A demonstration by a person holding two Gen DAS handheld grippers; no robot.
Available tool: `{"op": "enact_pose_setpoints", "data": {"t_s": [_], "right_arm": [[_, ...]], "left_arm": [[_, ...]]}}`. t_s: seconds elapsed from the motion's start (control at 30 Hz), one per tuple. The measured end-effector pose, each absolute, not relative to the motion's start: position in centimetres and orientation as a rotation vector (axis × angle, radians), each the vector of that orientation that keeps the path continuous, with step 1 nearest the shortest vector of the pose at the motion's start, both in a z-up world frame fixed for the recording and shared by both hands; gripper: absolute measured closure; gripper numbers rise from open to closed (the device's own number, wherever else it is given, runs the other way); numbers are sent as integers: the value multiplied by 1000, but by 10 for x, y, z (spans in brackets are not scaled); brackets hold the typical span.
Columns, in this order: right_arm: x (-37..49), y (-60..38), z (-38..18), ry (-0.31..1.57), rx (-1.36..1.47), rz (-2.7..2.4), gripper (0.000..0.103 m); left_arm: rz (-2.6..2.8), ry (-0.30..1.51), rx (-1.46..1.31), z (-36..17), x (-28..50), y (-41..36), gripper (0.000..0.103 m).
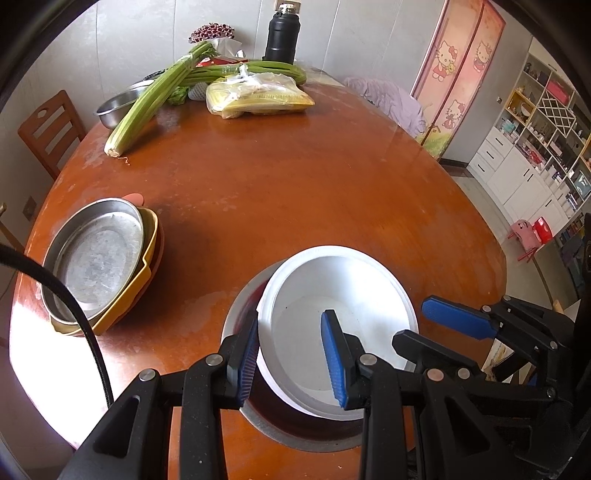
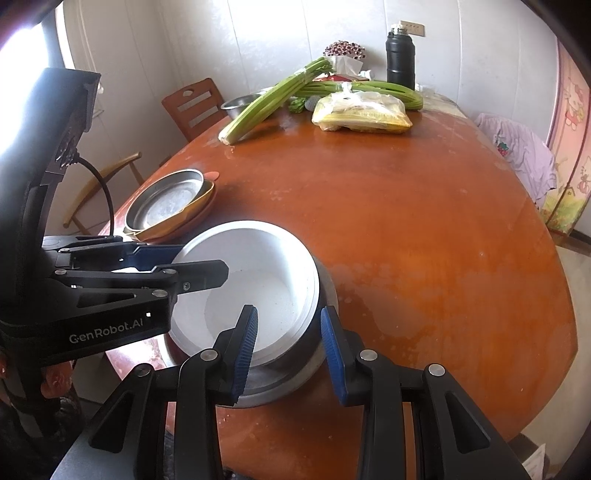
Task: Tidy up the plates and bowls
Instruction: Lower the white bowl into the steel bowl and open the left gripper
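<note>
Now both ribbed blue grippers, left gripper [image 1: 291, 354] and right gripper [image 2: 290, 347], gape astride the smooth white bowl [image 1: 343, 295].

Far end of brown table [image 1: 295, 177]: celery bunches [image 1: 147, 99], bagged yellow food [image 1: 258, 98], black flask [image 1: 282, 35], tissue box with beaded flower ornament [image 1: 212, 33]. Wooden chair [image 1: 48, 129] beside table. Lilac cloth [image 1: 388, 98] at right edge.

Steel bowl [image 1: 236, 314] mostly under white bowl [image 1: 340, 295]

White bowl [image 1: 343, 317] nested in metal bowl [image 2: 317, 354].
</note>
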State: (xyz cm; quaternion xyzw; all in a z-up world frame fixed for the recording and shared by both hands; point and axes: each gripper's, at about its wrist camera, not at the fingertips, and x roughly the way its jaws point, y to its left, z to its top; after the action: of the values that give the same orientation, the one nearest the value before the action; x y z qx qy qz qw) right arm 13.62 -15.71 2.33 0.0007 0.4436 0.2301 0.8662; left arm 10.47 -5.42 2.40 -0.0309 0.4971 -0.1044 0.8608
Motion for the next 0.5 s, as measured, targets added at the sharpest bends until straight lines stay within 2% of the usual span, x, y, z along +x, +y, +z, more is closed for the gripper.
{"op": "enact_pose_setpoints", "data": {"t_s": [0.5], "right_arm": [[136,-157,23,929,2,480,66]], "left_arm": [[-241,1017,-82,32,100,-52,70]]}}
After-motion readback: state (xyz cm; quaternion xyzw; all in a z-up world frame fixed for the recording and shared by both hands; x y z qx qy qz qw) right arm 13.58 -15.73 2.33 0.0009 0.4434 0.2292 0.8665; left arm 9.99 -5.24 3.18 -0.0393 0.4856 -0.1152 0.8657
